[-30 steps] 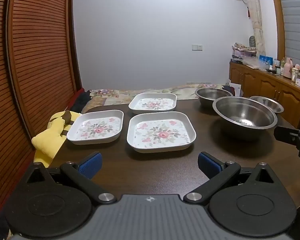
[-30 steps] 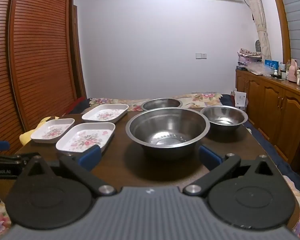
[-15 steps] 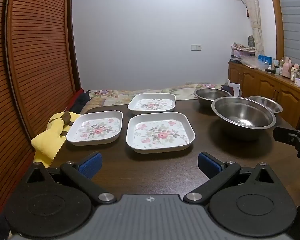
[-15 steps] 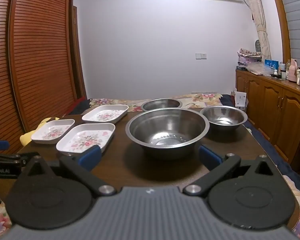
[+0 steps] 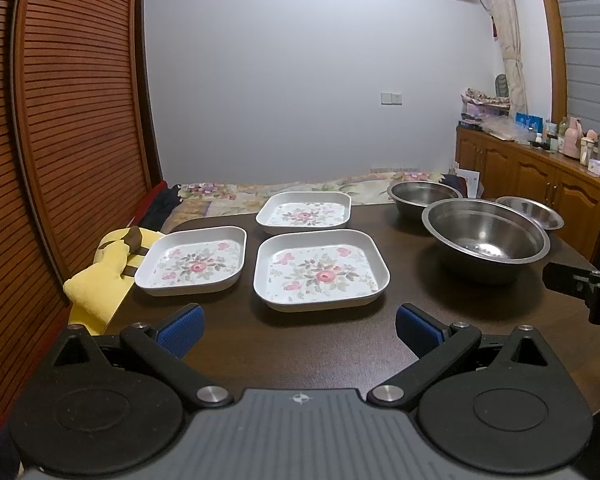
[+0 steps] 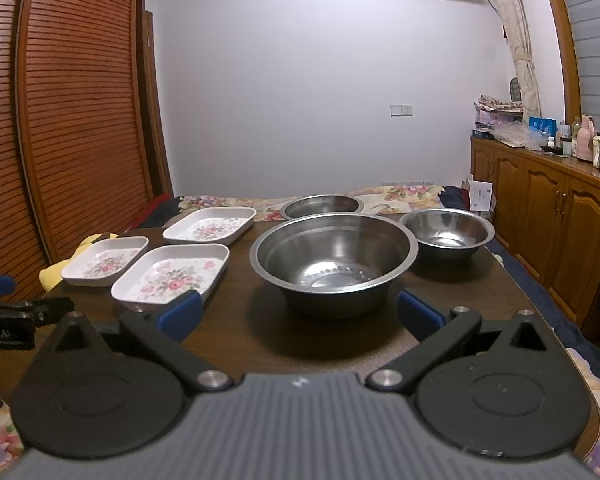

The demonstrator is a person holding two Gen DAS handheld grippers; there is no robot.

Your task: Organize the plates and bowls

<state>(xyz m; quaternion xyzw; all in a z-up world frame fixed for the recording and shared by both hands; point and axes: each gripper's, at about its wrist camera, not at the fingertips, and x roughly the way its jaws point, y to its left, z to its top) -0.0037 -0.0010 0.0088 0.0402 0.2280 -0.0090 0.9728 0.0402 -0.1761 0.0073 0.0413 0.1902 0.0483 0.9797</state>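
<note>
Left gripper (image 5: 298,330): jaws wide apart, holding nothing, poised above the near edge of the dark wooden table (image 5: 324,344). Directly beyond it lies the near floral plate (image 5: 321,270), a square white dish; the left floral plate (image 5: 194,261) sits just beside it, and the far floral plate (image 5: 304,213) lies behind, apart from both. Right gripper (image 6: 299,314): jaws likewise spread and empty, facing the large steel bowl (image 6: 334,258) near the table's middle. A medium steel bowl (image 6: 446,232) stands to its right and a far steel bowl (image 6: 320,206) behind it, none nested. A yellow plush toy (image 5: 100,276) rests at the table's left edge; a wooden cabinet (image 6: 548,216) lines the right wall.
</note>
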